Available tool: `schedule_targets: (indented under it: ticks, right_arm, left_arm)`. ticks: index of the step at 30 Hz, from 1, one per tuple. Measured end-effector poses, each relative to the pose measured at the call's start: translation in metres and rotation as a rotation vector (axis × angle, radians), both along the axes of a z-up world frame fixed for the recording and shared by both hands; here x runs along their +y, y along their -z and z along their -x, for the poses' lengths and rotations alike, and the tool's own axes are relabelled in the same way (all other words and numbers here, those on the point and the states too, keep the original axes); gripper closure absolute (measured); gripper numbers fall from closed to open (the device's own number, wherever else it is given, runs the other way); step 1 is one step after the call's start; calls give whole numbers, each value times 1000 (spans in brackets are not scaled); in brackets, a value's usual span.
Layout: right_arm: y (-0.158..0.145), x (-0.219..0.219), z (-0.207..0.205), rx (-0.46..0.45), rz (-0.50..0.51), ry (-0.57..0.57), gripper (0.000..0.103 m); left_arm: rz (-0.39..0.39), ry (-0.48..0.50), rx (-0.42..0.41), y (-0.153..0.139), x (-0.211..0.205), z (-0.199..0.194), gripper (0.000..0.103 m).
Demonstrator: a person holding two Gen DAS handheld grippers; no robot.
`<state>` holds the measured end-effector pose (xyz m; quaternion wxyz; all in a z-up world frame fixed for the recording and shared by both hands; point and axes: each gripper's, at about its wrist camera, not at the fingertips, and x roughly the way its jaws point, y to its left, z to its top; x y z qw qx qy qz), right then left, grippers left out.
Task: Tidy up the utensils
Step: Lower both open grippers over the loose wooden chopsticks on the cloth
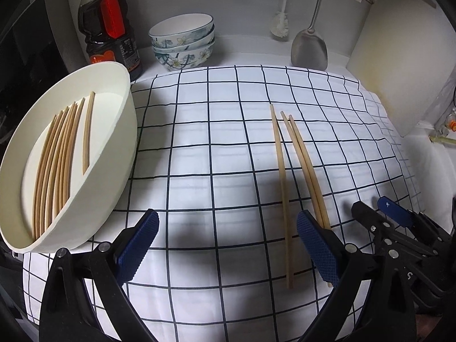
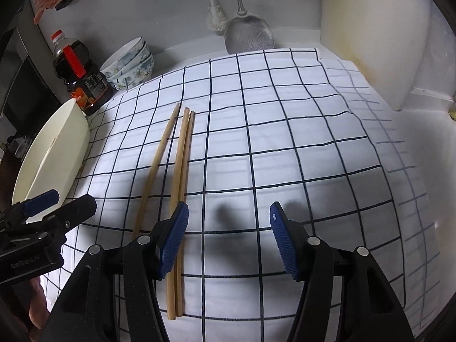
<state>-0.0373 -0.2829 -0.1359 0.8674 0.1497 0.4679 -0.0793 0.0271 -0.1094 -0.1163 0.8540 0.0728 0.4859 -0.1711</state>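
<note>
**Both grippers open over three loose chopsticks**

You held your left gripper (image 1: 228, 242) with its blue ribbed pads spread wide and nothing between them. Your right gripper (image 2: 229, 235) also stood open, gripping nothing.

Three pale wooden chopsticks (image 1: 296, 171) lay on the white cloth with the dark grid (image 1: 199, 148), a touching pair and a single one just beside it. From the left wrist, the single stick ran into the gap between your left pads, while the pair passed behind the right-hand pad. From the right wrist, the pair (image 2: 181, 171) disappeared under that gripper's left pad, and the single stick lay outside it.

Only the left wrist looked into the cream oval plastic tub (image 1: 119, 131) at the cloth's left edge, where a row of chopsticks (image 1: 57, 165) lay side by side. The right wrist caught just the tub's wall (image 2: 54, 156).

Behind the cloth stood a dark sauce bottle with a red handle (image 1: 111, 34), stacked floral ceramic bowls (image 1: 183, 44) and a steel spatula (image 1: 309, 48).
</note>
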Motion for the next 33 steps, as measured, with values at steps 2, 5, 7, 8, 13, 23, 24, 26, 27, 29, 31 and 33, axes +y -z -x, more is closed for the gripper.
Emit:
schedule_targets:
  ticks: [2,5,7,8,13,23,24,26,27,29,31,33]
  right_arm:
    - [3,1,-2,2,6,-7,46]
    - [5,4,-6,0,-1,-17,46]
    - [6,7,-9,0,1,-31,46]
    - [7,9,-11,0,2,-41,46]
    - [8,19,-18,3,16,-73,46]
    - [11,23,-19,11,49,-76,46]
    - [11,21,-19,13,54,-71,46]
    - [13,15,-18,24,64,-60,46]
    - [14,13,-18,27,66,-55,46]
    - [15,7,-15,33,62,-42,46]
    - [14,4,-14,25,48,-36,46]
    - [11,6,-14,15,48,-48,46]
  left_arm:
    - [-3,4,-4,2,-2,-2,8]
    - [-5,1,-5,4,-2,-4,8]
    - [-5,-7,-1,6,1,-6,8]
    - [-5,-10,0,6,2,-7,8]
    - [-8,-33,-1,7,10,-15,8]
    - [-7,-40,2,11,13,-16,8]
    - [-7,-39,2,12,12,-16,8]
    - [-11,-35,0,14,9,-15,8]
    - [-13,-31,2,16,6,-15,8]
    - [-12,-25,5,18,2,-15,8]
    - [-11,-22,6,19,0,-15,8]
    - [-8,-23,8,19,-1,-14,8]
